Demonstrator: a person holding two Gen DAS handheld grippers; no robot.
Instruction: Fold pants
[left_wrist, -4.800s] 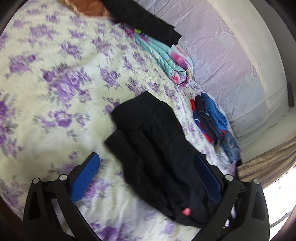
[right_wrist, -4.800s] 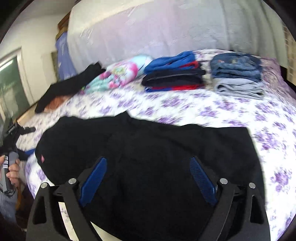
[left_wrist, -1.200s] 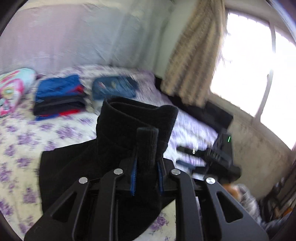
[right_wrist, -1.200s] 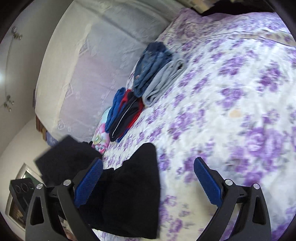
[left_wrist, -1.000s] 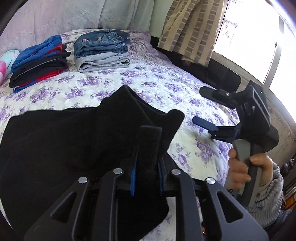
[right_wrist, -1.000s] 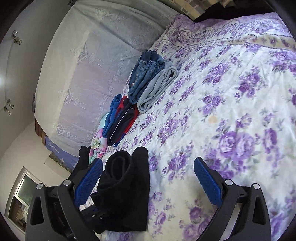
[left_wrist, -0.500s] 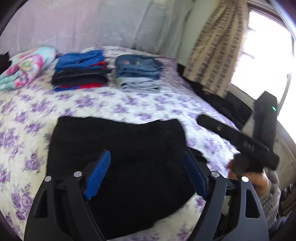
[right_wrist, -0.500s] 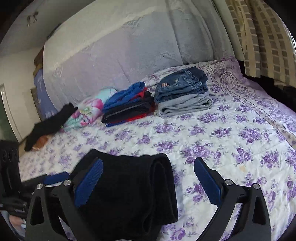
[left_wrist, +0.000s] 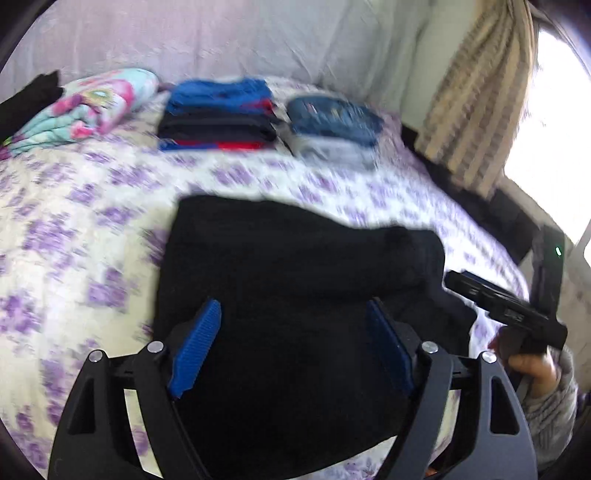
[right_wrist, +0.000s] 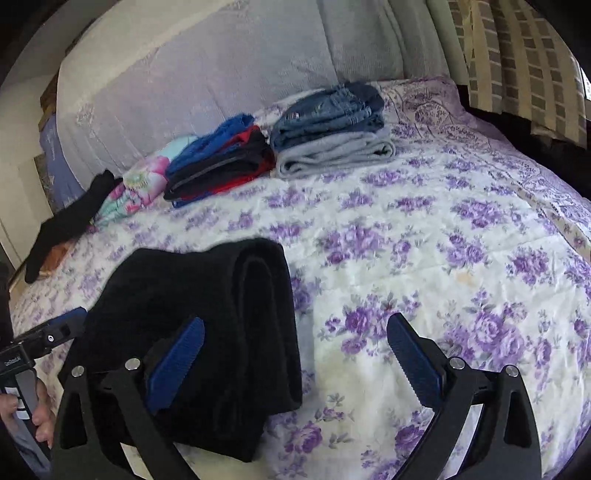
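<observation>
Pants: black fleece pants (right_wrist: 207, 332) folded into a thick bundle on the purple-flowered white bedspread (right_wrist: 424, 236), rolled fold edge facing 3 o'clock.
Left gripper (left_wrist: 291, 343): blue pads spread wide over the bundle, gripping nothing.
Right gripper (right_wrist: 295, 354): also spread wide, empty, left pad above the pants.
Background: folded jeans-and-grey stack (right_wrist: 332, 129) at 12 o'clock, well apart.

Pants (right_wrist: 207, 332) on bed (right_wrist: 424, 258), before stacks (right_wrist: 277, 147)

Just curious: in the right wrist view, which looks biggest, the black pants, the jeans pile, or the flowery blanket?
1. Black pants, though nearest the camera.
2. Jeans pile.
3. Flowery blanket, partly hidden, so unsure.
</observation>
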